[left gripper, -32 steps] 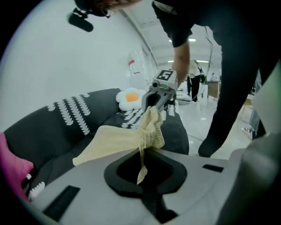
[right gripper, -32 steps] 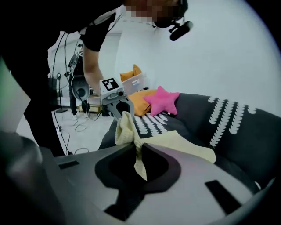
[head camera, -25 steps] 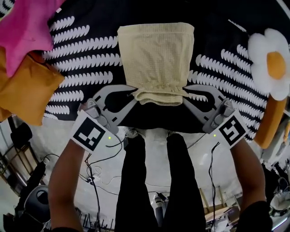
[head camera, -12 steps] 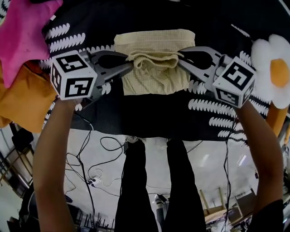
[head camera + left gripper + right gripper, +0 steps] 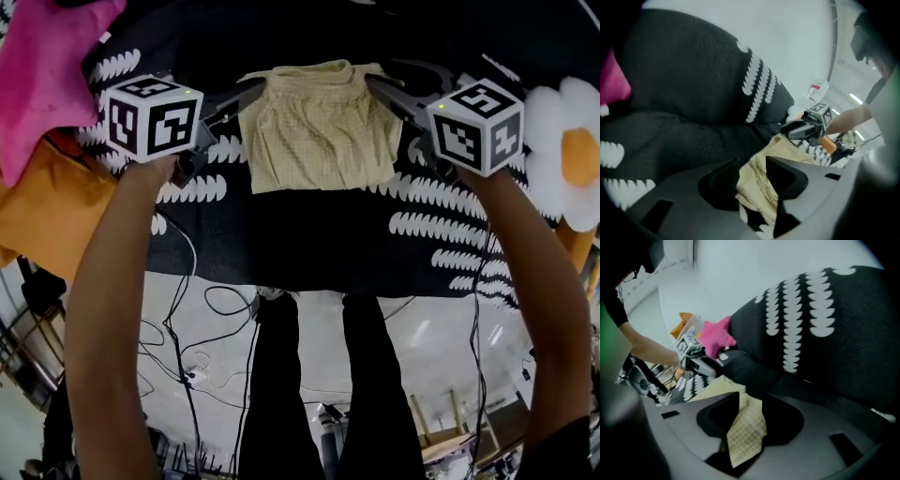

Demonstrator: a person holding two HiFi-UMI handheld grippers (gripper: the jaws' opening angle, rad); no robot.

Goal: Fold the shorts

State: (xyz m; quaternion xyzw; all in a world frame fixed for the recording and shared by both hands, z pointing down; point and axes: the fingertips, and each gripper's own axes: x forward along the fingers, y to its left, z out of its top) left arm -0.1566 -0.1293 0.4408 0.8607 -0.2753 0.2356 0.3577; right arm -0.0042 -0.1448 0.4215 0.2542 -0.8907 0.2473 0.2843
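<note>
Past the near edge of the black patterned cover (image 5: 309,239) lies a bare strip, and beyond it the folded yellow shorts (image 5: 317,131) rest flat at the middle. At their far corners the left gripper (image 5: 253,92) and right gripper (image 5: 378,84) have just been opening. Each stands slightly apart with cloth loose between its jaws. A pink cushion (image 5: 42,75) and a flower cushion (image 5: 572,150) sit well off to either side.
</note>
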